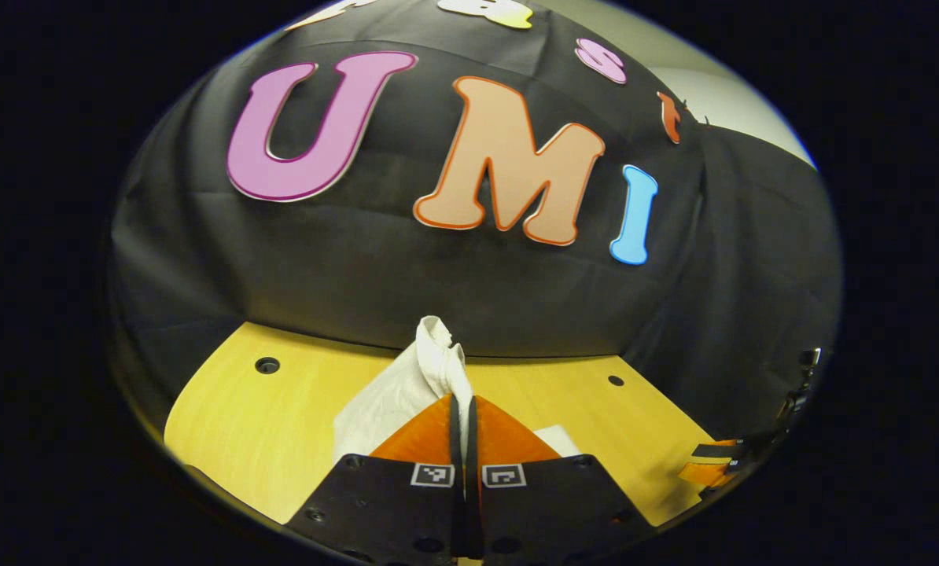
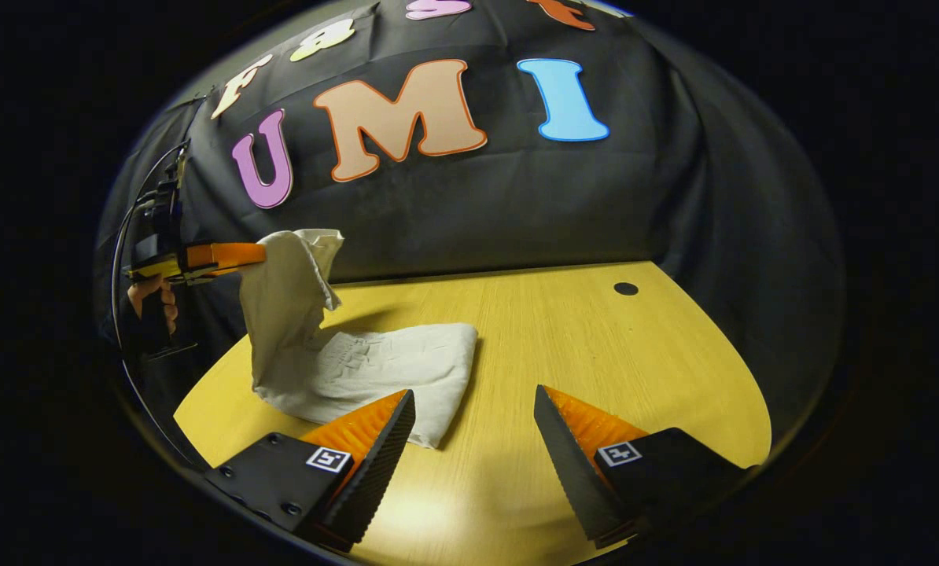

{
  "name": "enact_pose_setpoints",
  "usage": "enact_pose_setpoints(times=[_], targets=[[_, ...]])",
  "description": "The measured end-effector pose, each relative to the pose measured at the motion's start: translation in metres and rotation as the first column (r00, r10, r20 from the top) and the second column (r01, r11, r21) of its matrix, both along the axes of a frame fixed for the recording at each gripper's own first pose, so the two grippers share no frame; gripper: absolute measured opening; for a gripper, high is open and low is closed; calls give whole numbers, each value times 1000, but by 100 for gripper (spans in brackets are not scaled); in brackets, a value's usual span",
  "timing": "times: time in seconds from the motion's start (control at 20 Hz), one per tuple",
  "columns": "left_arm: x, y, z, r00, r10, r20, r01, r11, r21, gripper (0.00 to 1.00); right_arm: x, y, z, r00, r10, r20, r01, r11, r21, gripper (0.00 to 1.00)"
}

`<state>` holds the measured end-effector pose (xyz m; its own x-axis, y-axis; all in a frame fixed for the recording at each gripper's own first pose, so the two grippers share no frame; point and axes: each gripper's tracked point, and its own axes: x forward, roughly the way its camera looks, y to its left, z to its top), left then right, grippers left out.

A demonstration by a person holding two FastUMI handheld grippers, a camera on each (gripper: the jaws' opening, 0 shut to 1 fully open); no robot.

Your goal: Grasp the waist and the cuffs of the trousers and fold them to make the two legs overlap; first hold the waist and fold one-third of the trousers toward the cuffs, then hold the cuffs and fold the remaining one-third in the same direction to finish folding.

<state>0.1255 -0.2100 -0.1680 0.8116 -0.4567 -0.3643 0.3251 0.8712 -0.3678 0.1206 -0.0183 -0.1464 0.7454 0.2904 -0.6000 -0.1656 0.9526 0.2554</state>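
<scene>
The pale trousers point(image 2: 375, 369) lie folded in a heap on the left part of the wooden table point(image 2: 564, 338). One end of them point(image 2: 289, 275) is pulled up off the table, and my left gripper point(image 2: 259, 253) is shut on that end, held by a hand point(image 2: 151, 299). In the left gripper view the same gripper point(image 1: 463, 399) has its fingers pressed together, with a tuft of cloth point(image 1: 436, 354) sticking up past the tips. My right gripper point(image 2: 473, 397) is open just above the table, right of the trousers' near edge, with nothing between its fingers.
The black cloth wall runs close behind the table's far edge. There are small round holes in the tabletop point(image 2: 625, 288) point(image 1: 266, 365) point(image 1: 615, 380). Bare wood stretches to the right of the trousers. A cable point(image 2: 123, 228) loops near the hand.
</scene>
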Motion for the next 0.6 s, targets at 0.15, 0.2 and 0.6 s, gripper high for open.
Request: enact_pose_setpoints(times=[0.15, 0.2, 0.6], targets=[[-1, -43, 2, 998, -65, 5, 65, 998, -1, 0, -4, -16, 0, 1000, -21, -4, 21, 1000, -2, 94], [4, -58, 2, 996, -87, 4, 87, 996, 0, 0, -4, -21, 0, 1000, -26, -4, 26, 1000, -3, 94], [-48, -142, -60, 968, -241, -67, 245, 967, 71, 0, -4, -50, 4, 998, -54, 9, 54, 998, -7, 94]])
